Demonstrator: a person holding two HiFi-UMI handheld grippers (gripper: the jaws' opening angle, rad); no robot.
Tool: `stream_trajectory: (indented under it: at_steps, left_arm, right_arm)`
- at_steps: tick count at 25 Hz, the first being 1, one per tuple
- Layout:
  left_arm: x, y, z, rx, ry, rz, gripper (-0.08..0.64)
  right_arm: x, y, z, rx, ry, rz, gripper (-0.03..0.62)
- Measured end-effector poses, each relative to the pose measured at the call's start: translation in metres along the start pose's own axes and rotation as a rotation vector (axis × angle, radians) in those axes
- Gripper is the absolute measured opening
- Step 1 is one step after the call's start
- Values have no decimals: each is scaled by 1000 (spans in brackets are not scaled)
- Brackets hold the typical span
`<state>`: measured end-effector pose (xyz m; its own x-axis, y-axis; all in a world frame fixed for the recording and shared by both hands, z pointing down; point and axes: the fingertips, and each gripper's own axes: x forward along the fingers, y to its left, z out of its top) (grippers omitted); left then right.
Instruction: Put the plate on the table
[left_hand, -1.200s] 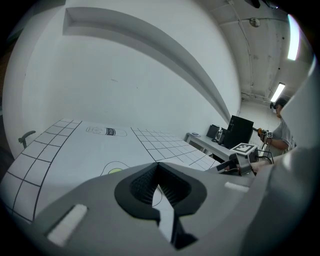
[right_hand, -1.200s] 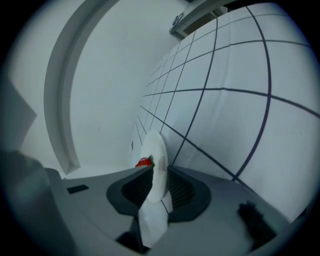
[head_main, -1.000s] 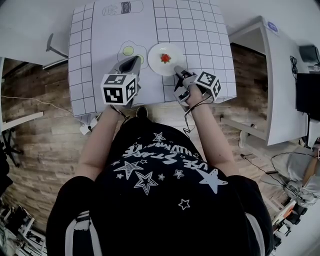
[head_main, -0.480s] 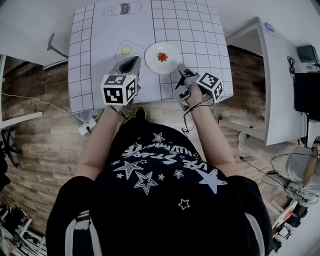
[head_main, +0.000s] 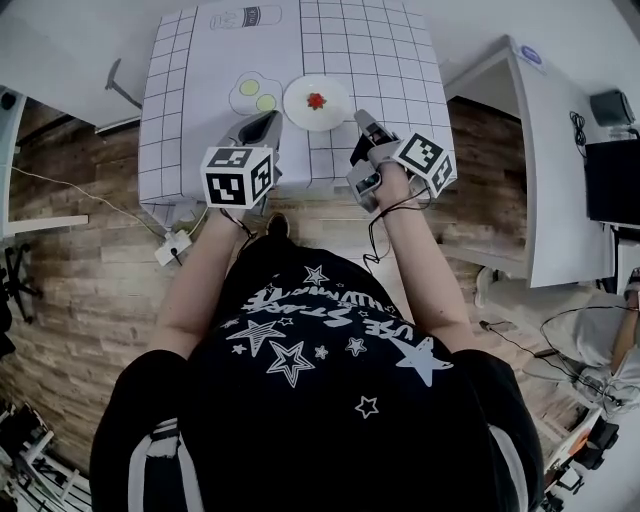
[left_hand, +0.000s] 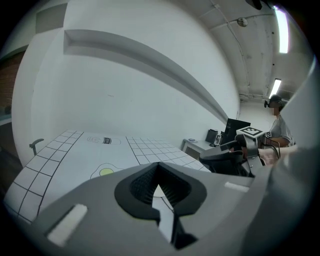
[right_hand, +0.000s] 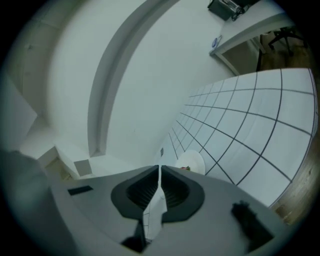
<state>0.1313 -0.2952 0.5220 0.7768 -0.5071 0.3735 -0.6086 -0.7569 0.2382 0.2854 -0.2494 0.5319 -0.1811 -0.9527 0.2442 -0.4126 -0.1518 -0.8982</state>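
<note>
The white plate with a small red piece of food in its middle lies flat on the gridded white table, beside a printed fried egg. My right gripper hangs just off the plate's near right rim without touching it. Its jaws are closing, nearly together, with nothing between them. In the right gripper view the plate lies just beyond the tips. My left gripper is shut and empty, to the near left of the plate, over the table's front. Its tips meet in the left gripper view.
A printed drink carton marks the table's far side. A white side desk stands to the right with a dark monitor beyond it. A power strip and cables lie on the wooden floor at the left.
The right gripper has let go of the plate's rim, drawn back a little toward me, and its jaws have closed. The plate stays on the table. The left gripper holds still.
</note>
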Motion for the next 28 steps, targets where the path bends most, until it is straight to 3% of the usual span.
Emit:
stream_trajectory:
  at_steps: [6,13,28]
  left_arm:
    - [-31,-36,2,20,-40,9,9]
    - [-73,-73,-6,35,-79,20,9]
    - [-145,-121,-32,20,-129,73,9]
  right_arm:
    - [-36,45,-7,-151,-6,86,18]
    - [-81,81,-35,-414,-21,116,16]
    - [-139,97,-112,-798,43,168,15]
